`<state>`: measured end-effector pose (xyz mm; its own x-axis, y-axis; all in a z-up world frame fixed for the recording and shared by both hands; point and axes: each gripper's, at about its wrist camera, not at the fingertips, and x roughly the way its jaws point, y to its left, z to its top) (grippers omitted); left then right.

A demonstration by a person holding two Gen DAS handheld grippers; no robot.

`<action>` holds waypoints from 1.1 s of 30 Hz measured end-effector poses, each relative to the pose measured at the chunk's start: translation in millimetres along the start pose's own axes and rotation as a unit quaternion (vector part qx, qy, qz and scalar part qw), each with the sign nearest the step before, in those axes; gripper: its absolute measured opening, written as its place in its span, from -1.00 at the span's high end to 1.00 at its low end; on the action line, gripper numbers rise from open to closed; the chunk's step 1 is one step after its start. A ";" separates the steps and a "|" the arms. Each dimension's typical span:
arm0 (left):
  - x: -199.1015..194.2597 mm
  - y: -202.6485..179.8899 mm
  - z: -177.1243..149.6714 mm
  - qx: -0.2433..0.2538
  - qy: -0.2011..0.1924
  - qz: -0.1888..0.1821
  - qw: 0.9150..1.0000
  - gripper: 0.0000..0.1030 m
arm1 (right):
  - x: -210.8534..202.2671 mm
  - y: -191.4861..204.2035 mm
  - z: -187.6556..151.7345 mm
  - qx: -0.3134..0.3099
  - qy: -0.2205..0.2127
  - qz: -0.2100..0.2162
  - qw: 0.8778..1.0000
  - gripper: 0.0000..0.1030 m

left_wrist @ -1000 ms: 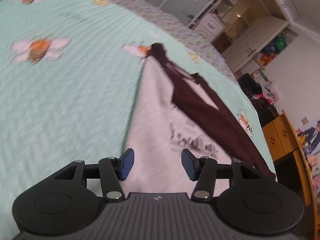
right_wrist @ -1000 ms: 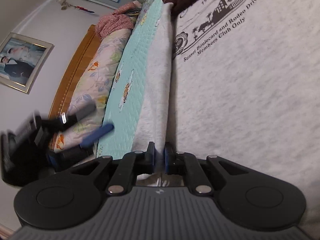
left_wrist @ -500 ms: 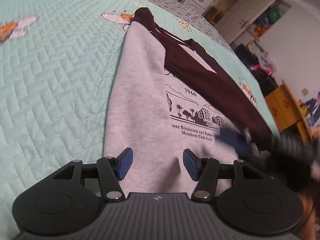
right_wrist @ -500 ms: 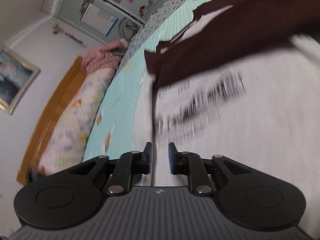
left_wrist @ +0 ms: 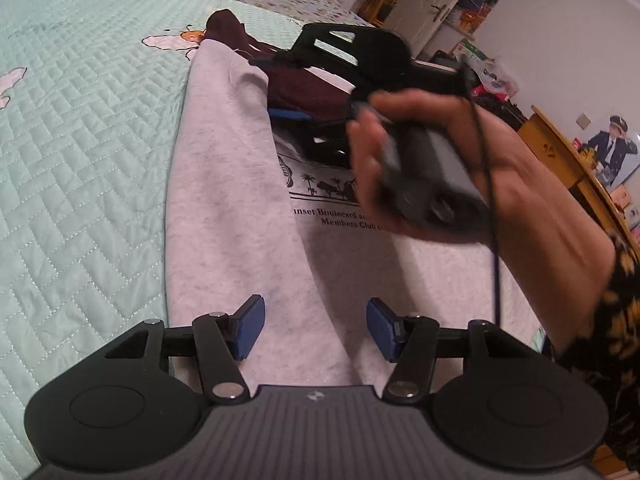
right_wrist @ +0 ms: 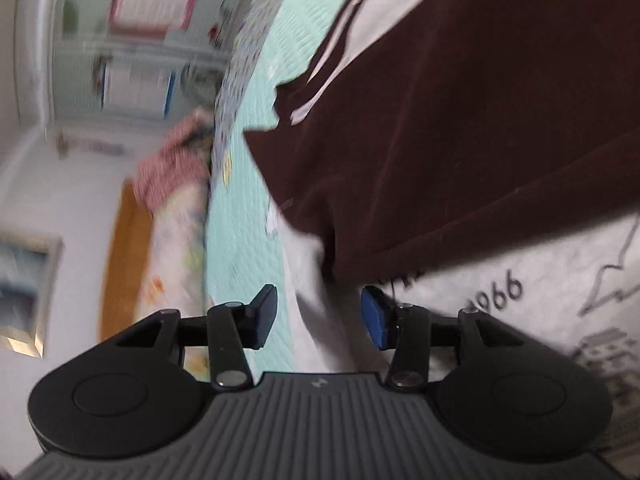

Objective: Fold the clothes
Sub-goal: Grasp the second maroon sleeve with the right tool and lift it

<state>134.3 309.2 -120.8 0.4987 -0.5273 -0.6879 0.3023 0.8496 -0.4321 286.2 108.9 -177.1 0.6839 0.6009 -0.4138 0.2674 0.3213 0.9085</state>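
Grey sweatshirt [left_wrist: 248, 184]: lies flat on the bed, one long side folded inward so a doubled strip runs along its edge next to the bare quilt. Black printed picture and lettering [left_wrist: 332, 208] on the chest, partly covered by a hand. In the right wrist view the print shows the figures "966" [right_wrist: 498, 290].

Dark maroon garment [right_wrist: 460, 120]: lies across the upper part of the sweatshirt, overlapping it and reaching onto the quilt beyond.

Left gripper [left_wrist: 315, 328]: jaws spread wide, empty, poised just above the lower part of the sweatshirt; blue pads [left_wrist: 252, 326] touch no cloth.

Right gripper [right_wrist: 318, 316]: jaws released, nothing between them, held low over the sweatshirt's folded edge where the maroon cloth meets it. Seen from the left wrist view, its black body [left_wrist: 360, 64] hovers above the maroon garment.

Right hand [left_wrist: 460, 168]: wrapped around the gripper's grey handle, a thin black cable hanging from it; patterned dark sleeve [left_wrist: 616, 320] at the wrist.

Quilt [left_wrist: 80, 140]: pale mint, stitched, with bee pictures, covering the bed.

Surroundings: wooden headboard [right_wrist: 120, 264], flowered pillow [right_wrist: 176, 248], white cupboards [left_wrist: 424, 0].
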 end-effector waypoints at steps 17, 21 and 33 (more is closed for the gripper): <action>-3.9 -6.6 -0.9 0.031 0.025 0.014 0.999 -0.15 | 9.8 3.8 35.8 -0.079 -0.042 -0.016 0.996 0.75; -5.6 -9.5 0.9 0.038 0.039 0.022 0.998 -0.16 | -6.0 -10.1 39.0 -0.052 -0.026 0.002 0.998 0.60; -18.3 -17.4 7.2 0.022 0.058 0.031 0.998 -0.18 | -241.4 -52.9 18.0 -0.108 -0.154 -0.051 0.981 -0.10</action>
<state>125.8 304.2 -96.4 0.4215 -0.4695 -0.7758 0.3104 0.8786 -0.3630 119.2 -66.4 -124.3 0.8429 0.3176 -0.4343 0.2180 0.5363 0.8154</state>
